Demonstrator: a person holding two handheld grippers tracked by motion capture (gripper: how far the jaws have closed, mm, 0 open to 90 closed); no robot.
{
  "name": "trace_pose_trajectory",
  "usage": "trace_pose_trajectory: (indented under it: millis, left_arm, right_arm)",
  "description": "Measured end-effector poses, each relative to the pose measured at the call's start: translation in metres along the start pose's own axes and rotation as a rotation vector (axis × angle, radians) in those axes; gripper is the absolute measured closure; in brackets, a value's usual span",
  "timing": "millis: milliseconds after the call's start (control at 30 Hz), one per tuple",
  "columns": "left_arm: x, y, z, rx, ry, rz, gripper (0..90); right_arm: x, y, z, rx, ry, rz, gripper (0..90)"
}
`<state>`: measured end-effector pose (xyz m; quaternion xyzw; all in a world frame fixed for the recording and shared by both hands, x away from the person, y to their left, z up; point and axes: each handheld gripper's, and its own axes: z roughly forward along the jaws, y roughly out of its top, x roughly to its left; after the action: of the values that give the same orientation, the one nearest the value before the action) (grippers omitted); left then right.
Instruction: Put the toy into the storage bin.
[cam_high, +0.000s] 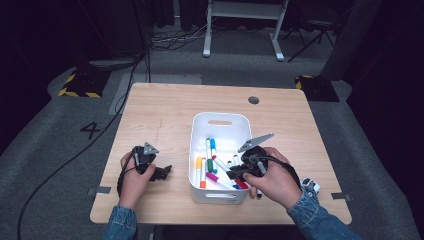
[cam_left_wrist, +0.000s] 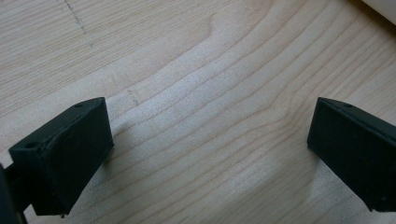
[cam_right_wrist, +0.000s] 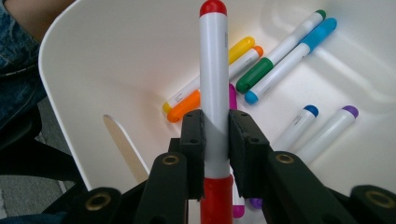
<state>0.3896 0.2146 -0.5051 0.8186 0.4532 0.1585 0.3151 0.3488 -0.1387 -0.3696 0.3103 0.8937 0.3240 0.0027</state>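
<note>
Nearest the table's front edge: two denim sleeves, a hand on each gripper. At front right, right gripper (cam_right_wrist: 215, 135) clamped on a red marker (cam_right_wrist: 214, 70), pads pressed to either side of its white barrel, red cap at one end, red base below the jaws. Marker held over the near right part of the white bin (cam_high: 199, 130), pointing along the jaws toward the bin's inside wall. In the high view, same gripper (cam_high: 239, 175) just above the bin's near right rim, grey plate raised over it.

At front left, left gripper (cam_left_wrist: 205, 154) wide apart, nothing between the jaws, bare wooden table (cam_left_wrist: 196, 70) beneath; in the high view set low over the table (cam_high: 160, 172), just beside the bin's left wall but not touching it.

Farther in, on the bin floor: a yellow marker (cam_right_wrist: 243, 45) and an orange marker (cam_right_wrist: 187, 105) side by side, a green marker (cam_right_wrist: 261, 70) and a blue marker (cam_right_wrist: 299, 46) touching along their length, then a dark-blue-capped marker (cam_right_wrist: 301, 121) and a purple-capped marker (cam_right_wrist: 334, 126) nearly parallel. A magenta marker (cam_high: 217, 178) lying aslant near the front wall.

Beyond the bin: bare tabletop, a round grommet (cam_high: 253, 100) near the far edge.
</note>
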Motion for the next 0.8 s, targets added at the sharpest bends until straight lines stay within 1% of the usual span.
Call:
trace_pose_trajectory:
  millis: [100,167,200,233,367,433,467,533,633,667,733,767,800]
  left_arm:
    - [0.000,0.000,0.000,0.000,0.000,0.002,0.2]
    - [0.000,0.000,0.000,0.000,0.000,0.001,0.2]
    - [0.000,0.000,0.000,0.000,0.001,0.002,0.2]
    - [0.000,0.000,0.000,0.000,0.000,0.000,0.2]
    - [0.000,0.000,0.000,0.000,0.000,0.000,0.2]
    - [0.000,0.000,0.000,0.000,0.002,0.001,0.2]
    - [0.000,0.000,0.000,0.001,0.000,0.000,0.2]
    - [0.000,0.000,0.000,0.001,0.001,0.002,0.2]
    - [0.000,0.000,0.000,0.002,0.001,0.004,0.2]
    - [0.000,0.000,0.000,0.002,0.000,0.004,0.2]
    - [0.000,0.000,0.000,0.002,0.001,0.004,0.2]
    - [0.000,0.000,0.000,0.002,0.000,0.004,0.2]
    - [0.000,0.000,0.000,0.002,0.000,0.004,0.2]
  right_arm:
    - [0.001,0.000,0.002,0.017,-0.007,-0.007,76.6]
    - [0.000,0.000,0.003,0.026,-0.013,-0.022,75.3]
    - [0.001,-0.001,0.004,0.035,-0.015,-0.017,73.3]
    - [0.000,-0.001,0.004,0.032,-0.012,-0.015,69.2]
    - [0.000,-0.003,0.002,-0.014,-0.010,0.009,56.0]
    - [-0.001,-0.003,0.000,-0.045,-0.008,0.019,51.2]
    - [0.000,-0.003,-0.002,-0.052,-0.009,0.035,50.4]
    - [-0.001,-0.003,-0.006,-0.078,-0.010,0.031,49.1]
    - [-0.004,-0.003,-0.013,-0.099,-0.020,0.023,48.6]
    - [-0.004,-0.003,-0.015,-0.112,-0.019,0.036,48.3]
    - [-0.007,-0.004,-0.018,-0.127,-0.030,0.037,47.2]
    - [-0.008,-0.005,-0.021,-0.131,-0.035,0.050,46.3]
    - [-0.009,-0.005,-0.023,-0.140,-0.038,0.053,46.0]
